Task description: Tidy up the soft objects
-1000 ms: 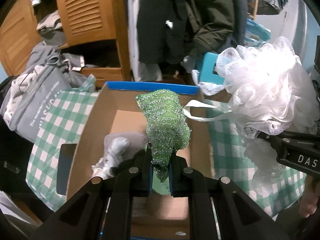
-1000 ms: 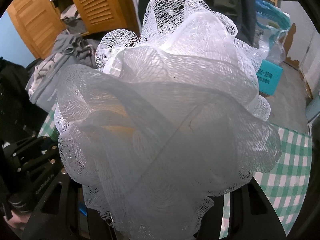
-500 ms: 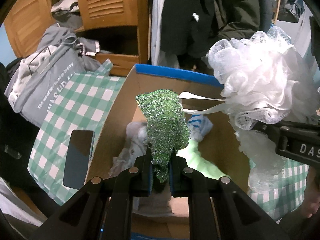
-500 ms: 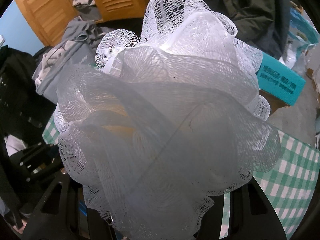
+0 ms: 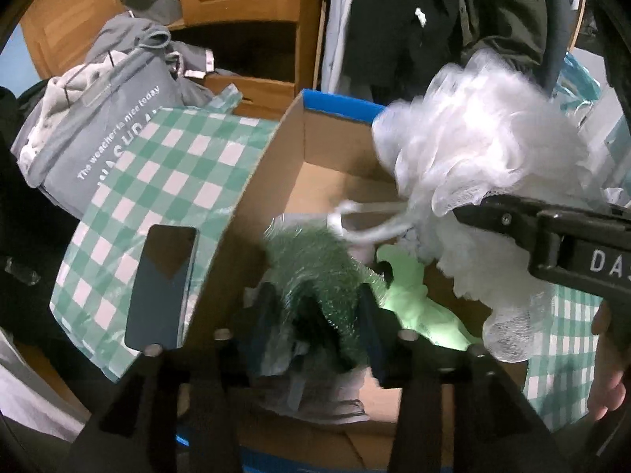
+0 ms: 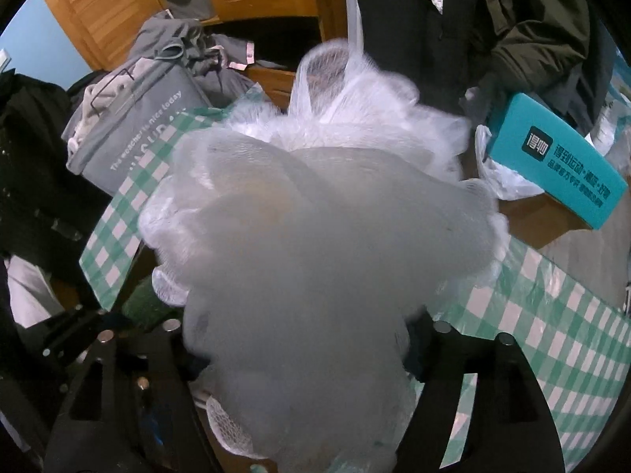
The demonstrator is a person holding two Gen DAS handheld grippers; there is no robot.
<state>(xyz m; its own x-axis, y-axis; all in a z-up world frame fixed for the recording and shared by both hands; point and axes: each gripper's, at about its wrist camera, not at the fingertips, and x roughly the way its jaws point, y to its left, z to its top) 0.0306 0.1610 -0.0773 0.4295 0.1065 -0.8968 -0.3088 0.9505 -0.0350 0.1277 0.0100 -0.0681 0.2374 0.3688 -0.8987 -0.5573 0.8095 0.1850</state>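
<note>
My left gripper (image 5: 315, 315) stands open over the cardboard box (image 5: 276, 181). The green scouring cloth (image 5: 315, 268) is blurred between its spread fingers, dropping loose into the box onto grey and pale green soft things (image 5: 418, 307). My right gripper (image 6: 303, 351) has its fingers spread around the white mesh bath pouf (image 6: 315, 244), which is blurred and fills the right wrist view. In the left wrist view the pouf (image 5: 481, 157) hangs over the box's right side with its white cord loop (image 5: 366, 228) trailing, the right gripper's finger (image 5: 552, 228) against it.
The box sits on a green-and-white checked cloth (image 5: 165, 181). A dark phone (image 5: 165, 283) lies on the cloth left of the box. A grey bag with clothes (image 5: 98, 134) is at far left. A teal carton (image 6: 552, 157) lies at right. Wooden louvred doors and hanging dark coats stand behind.
The left gripper's fingers have opened and the green cloth has slipped down into the box. The right gripper's fingers have spread and the pouf has sagged and blurred. Both grippers moved over the box.
</note>
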